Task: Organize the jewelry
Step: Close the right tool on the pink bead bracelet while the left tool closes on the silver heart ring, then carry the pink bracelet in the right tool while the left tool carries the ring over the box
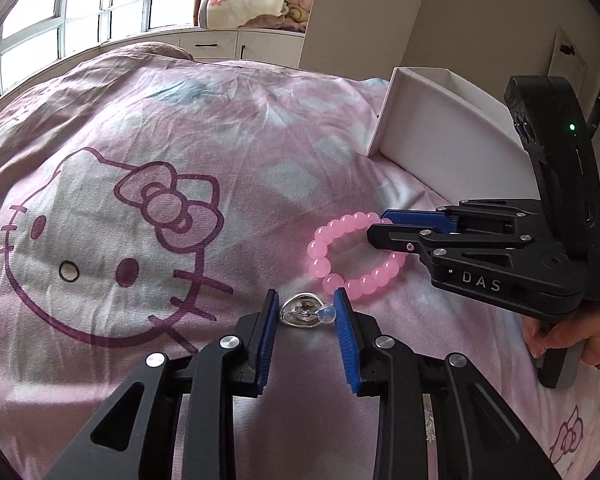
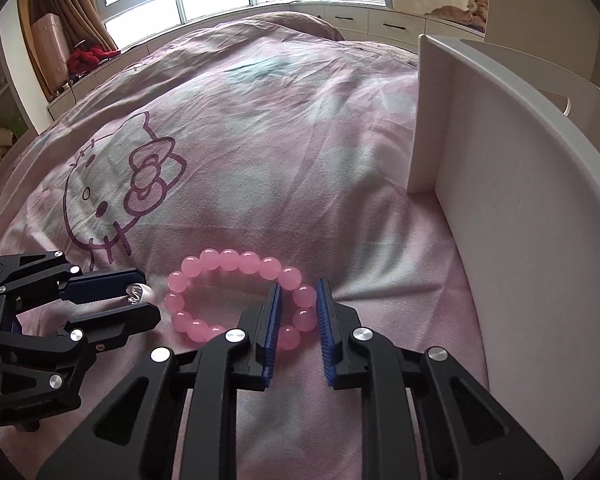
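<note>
A pink bead bracelet [image 1: 332, 256] lies on the bedspread; it also shows in the right wrist view [image 2: 220, 260]. A silver heart-shaped clip with a pale blue bead [image 1: 305, 312] lies just in front of it. My left gripper [image 1: 306, 306] is open with its jaws on either side of the silver clip, which also shows in the right wrist view [image 2: 138, 294]. My right gripper [image 2: 298, 298] is open with its jaws astride the near right part of the bracelet, beads between the blue pads. It also shows from the side in the left wrist view [image 1: 380, 226].
A white open box [image 2: 512, 200] stands on the bed to the right, also in the left wrist view [image 1: 440, 136]. The pink Hello Kitty bedspread [image 1: 140, 220] covers the bed. Windows and low cabinets run along the far wall.
</note>
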